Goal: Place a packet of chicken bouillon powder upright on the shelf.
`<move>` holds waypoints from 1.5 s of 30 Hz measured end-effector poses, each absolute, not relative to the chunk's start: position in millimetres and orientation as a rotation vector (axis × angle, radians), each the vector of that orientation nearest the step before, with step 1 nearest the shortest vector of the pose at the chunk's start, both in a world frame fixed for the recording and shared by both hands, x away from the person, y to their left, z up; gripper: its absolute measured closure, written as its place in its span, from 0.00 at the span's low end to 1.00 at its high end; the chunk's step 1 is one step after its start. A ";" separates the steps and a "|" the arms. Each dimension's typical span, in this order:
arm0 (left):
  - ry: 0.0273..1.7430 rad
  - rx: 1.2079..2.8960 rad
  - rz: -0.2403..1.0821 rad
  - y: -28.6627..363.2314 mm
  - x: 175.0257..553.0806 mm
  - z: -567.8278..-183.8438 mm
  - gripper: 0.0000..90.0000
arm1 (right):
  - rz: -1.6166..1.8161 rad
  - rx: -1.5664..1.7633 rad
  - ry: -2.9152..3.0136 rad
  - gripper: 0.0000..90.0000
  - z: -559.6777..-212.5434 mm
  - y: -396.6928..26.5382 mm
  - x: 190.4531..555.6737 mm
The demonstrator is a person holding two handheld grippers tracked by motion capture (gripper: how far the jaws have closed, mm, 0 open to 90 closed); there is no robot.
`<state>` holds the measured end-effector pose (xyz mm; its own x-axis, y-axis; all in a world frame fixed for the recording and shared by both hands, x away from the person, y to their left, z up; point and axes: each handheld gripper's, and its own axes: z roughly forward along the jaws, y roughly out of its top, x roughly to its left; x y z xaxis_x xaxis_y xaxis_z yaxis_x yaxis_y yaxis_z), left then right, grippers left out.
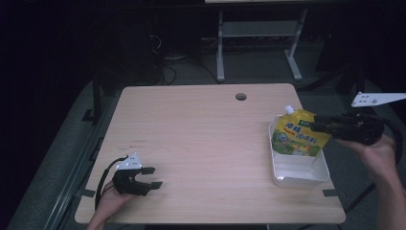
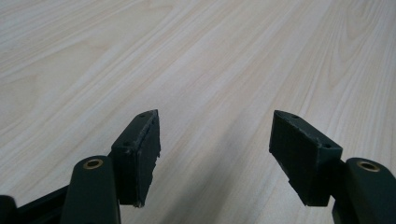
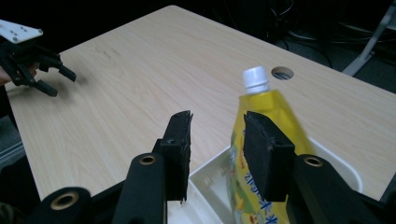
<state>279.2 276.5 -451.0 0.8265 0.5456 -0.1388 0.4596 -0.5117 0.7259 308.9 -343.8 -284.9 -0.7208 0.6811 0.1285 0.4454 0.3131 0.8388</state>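
Note:
A yellow spouted pouch (image 1: pixel 294 136) with a white cap stands leaning in a white tray (image 1: pixel 297 179) at the table's right edge. My right gripper (image 1: pixel 313 125) comes in from the right at the pouch's upper part. In the right gripper view my right gripper (image 3: pixel 217 116) has its jaws apart, and the pouch (image 3: pixel 264 100) rises just behind the right jaw, not pinched. My left gripper (image 1: pixel 154 177) rests open on the table's front left corner. Bare wood shows between the jaws of my left gripper (image 2: pixel 215 114). From the right gripper view the left gripper (image 3: pixel 46 74) is far off.
The wooden table (image 1: pixel 191 129) has a round cable hole (image 1: pixel 241 97) near its back edge. The tray (image 3: pixel 205 179) lies close to the right edge. Behind the table, white desk legs (image 1: pixel 220 43) and cables stand on a dark floor.

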 end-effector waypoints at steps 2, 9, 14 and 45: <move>0.729 2.198 0.143 275.3 278.2 -451.0 0.37 | 1.355 1.030 2.339 0.66 -288.8 -341.1 304.3; 0.734 2.204 0.148 274.9 276.4 -451.2 0.37 | 1.356 1.025 2.362 0.62 -303.8 -331.1 289.1; 0.734 2.202 0.159 275.0 274.9 -450.2 0.36 | 1.399 1.035 2.370 0.57 -314.4 -323.5 279.1; 0.735 2.181 0.164 278.0 278.0 -449.8 0.35 | 1.363 0.931 2.509 0.44 -352.3 -238.2 276.2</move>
<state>278.0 278.0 -449.8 0.8221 0.5557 -0.1236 0.4505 -0.5023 0.7381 276.2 -238.2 -352.3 -0.7990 0.5782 0.1650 0.4532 0.3987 0.7973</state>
